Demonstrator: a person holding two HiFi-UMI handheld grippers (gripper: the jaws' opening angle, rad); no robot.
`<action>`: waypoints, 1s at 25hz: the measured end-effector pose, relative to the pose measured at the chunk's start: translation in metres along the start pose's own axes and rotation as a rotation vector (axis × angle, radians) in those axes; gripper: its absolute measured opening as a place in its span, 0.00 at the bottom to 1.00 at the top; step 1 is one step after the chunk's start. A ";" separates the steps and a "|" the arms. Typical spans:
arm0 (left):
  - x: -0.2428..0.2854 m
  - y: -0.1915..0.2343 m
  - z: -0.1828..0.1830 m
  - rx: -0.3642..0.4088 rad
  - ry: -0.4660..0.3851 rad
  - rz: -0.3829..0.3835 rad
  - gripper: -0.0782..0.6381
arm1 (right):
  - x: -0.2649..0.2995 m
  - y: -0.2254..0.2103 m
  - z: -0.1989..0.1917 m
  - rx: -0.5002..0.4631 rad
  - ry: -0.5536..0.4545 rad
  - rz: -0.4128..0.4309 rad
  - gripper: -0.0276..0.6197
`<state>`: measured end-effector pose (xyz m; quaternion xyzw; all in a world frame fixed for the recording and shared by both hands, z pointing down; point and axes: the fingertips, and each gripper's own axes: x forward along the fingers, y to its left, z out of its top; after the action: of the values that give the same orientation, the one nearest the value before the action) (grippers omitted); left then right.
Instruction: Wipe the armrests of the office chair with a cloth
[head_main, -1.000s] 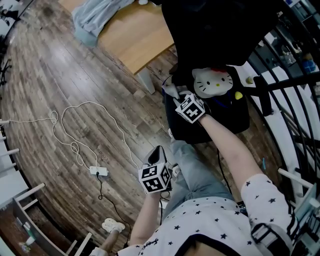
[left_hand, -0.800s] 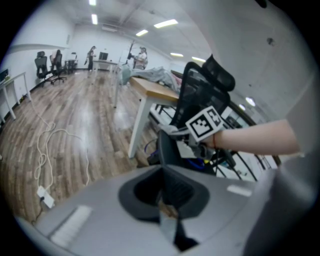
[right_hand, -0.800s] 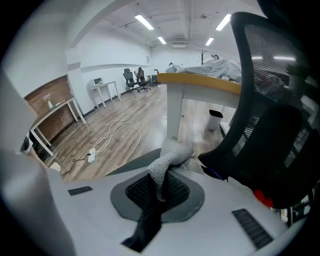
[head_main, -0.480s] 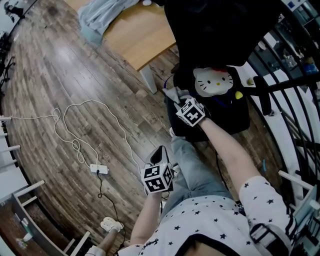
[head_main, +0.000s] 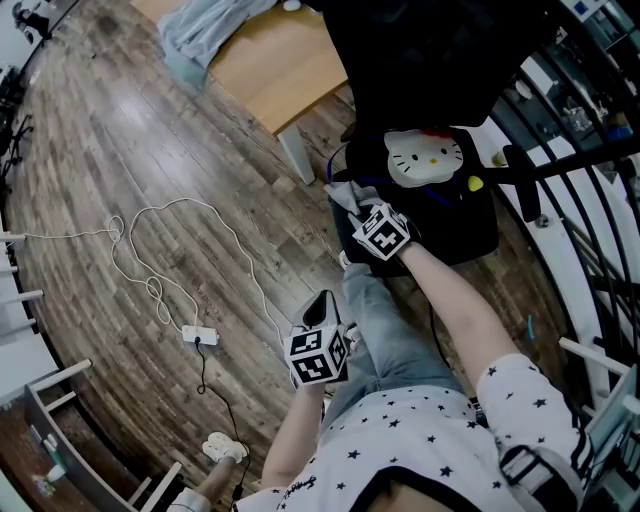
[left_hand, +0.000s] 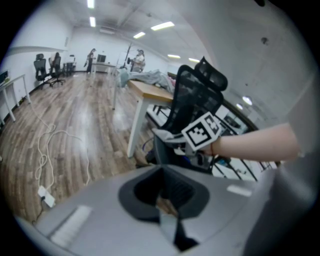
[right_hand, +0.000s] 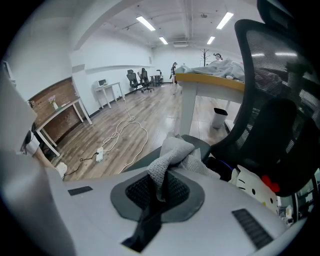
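Note:
The black office chair (head_main: 430, 60) stands ahead, with a white cat-face cushion (head_main: 425, 160) on its seat. My right gripper (head_main: 357, 205) is shut on a grey cloth (head_main: 343, 192), which lies bunched on the chair's left armrest (head_main: 340, 215). In the right gripper view the cloth (right_hand: 172, 160) rises from between the jaws and drapes over the armrest (right_hand: 202, 145). My left gripper (head_main: 318, 306) hangs low beside the person's leg, shut and holding nothing. The left gripper view shows its jaws (left_hand: 167, 210) together, with the chair (left_hand: 192, 95) and cloth (left_hand: 164, 135) beyond.
A wooden desk (head_main: 270, 60) with a heap of pale fabric (head_main: 200, 30) stands just left of the chair. A white cable and power strip (head_main: 198, 338) lie on the plank floor. Black rails and white frames (head_main: 590, 230) crowd the right side.
My right gripper and the cloth have slid a little toward the person along the armrest. The left gripper has barely moved.

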<state>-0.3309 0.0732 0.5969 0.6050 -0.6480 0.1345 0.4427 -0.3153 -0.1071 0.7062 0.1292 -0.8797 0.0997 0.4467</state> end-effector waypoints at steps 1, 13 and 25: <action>-0.001 0.000 -0.001 0.001 -0.001 -0.001 0.12 | -0.001 0.003 -0.002 0.001 0.002 0.000 0.09; -0.014 -0.007 -0.009 0.015 -0.013 -0.005 0.12 | -0.015 0.033 -0.026 -0.031 0.023 0.015 0.09; -0.026 -0.011 -0.022 0.016 -0.016 -0.011 0.12 | -0.027 0.061 -0.047 -0.027 0.031 0.021 0.09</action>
<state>-0.3152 0.1030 0.5863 0.6131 -0.6471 0.1327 0.4334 -0.2838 -0.0323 0.7078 0.1121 -0.8752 0.0945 0.4610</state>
